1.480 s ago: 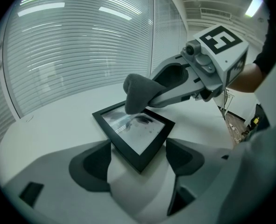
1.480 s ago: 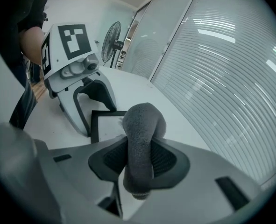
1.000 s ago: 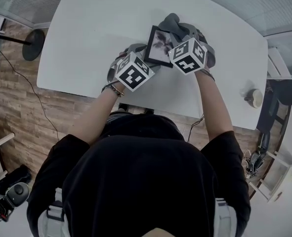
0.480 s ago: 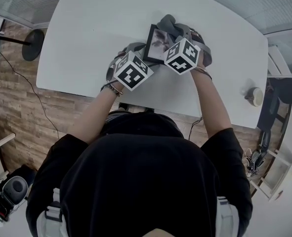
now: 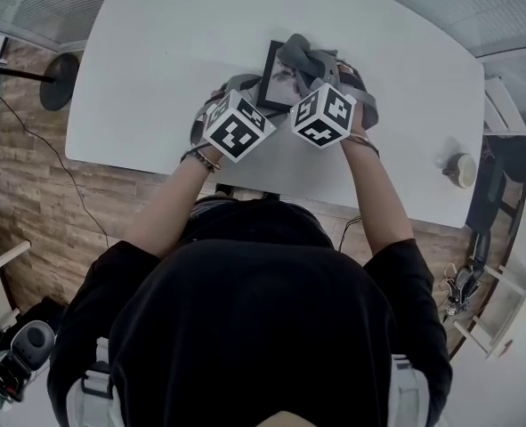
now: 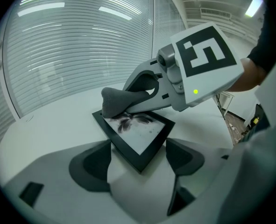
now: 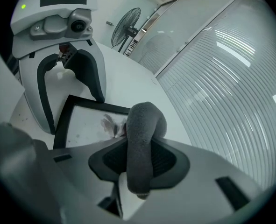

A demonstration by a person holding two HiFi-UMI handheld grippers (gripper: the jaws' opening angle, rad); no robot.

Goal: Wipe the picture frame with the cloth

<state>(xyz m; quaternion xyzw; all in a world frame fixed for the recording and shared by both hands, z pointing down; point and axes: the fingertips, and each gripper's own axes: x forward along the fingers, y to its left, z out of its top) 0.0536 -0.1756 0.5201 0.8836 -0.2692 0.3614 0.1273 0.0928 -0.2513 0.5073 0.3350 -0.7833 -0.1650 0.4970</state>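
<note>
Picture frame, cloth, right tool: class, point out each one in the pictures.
picture frame [image 6: 142, 134], left gripper view, on the glass.
cloth [image 7: 146, 120], right gripper view, on its rounded top fold.
right tool [image 7: 140, 164], right gripper view, midway between jaws shut on the cloth.

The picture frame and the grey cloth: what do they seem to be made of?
Picture frame: matte black border, likely painted wood or plastic. Its pane looks smooth, perhaps glass. Cloth: soft grey fabric with a fuzzy surface, bending in a limp fold.
</note>
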